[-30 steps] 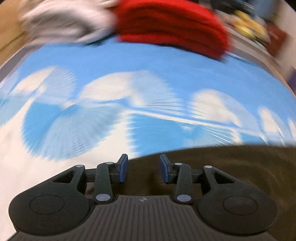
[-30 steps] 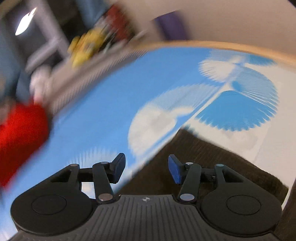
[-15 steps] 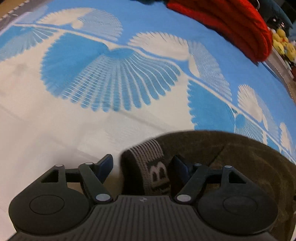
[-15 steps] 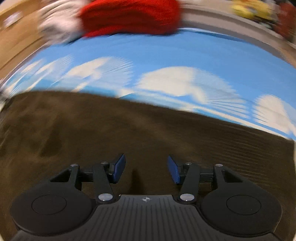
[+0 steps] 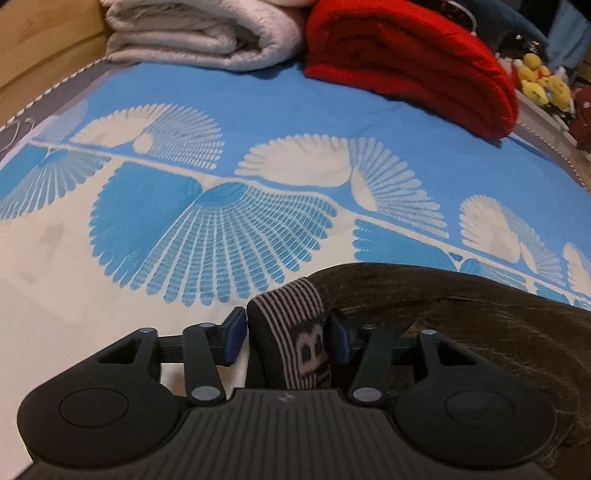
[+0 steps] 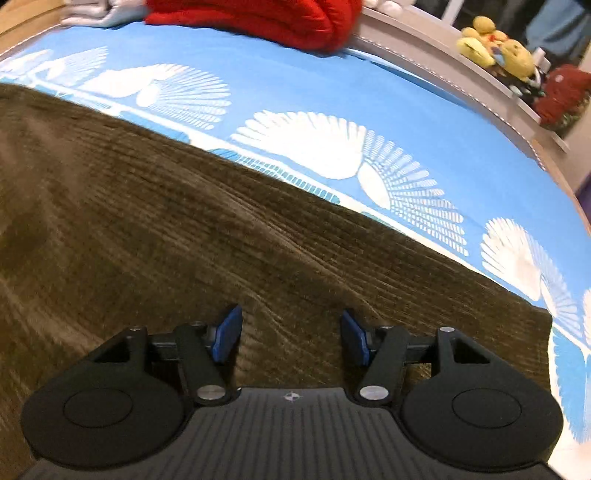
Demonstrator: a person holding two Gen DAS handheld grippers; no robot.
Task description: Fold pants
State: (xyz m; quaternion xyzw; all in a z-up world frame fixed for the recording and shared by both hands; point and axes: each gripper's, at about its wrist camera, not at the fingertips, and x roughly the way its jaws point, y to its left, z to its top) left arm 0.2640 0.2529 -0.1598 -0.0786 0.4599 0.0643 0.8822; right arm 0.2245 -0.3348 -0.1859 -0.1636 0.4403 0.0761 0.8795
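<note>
Left wrist: ribbed striped waistband (image 5: 291, 332), corduroy pants (image 5: 480, 317)

The pants (image 6: 184, 229) are dark brown with thin ribbed lines. Their waistband (image 5: 291, 332), at the bottom middle of the left view, has black and pale stripes with pale letters on a black patch. The bed sheet (image 5: 258, 110) is bright blue and creamy white, with big fan shapes made of thin lines. At the top of the left view sit a red blanket (image 5: 406, 62) and a pale grey-white blanket (image 5: 192, 33). At the upper right are yellow soft toys (image 6: 495, 44). Both grippers are black with blue fingertips (image 6: 229, 332).
</note>
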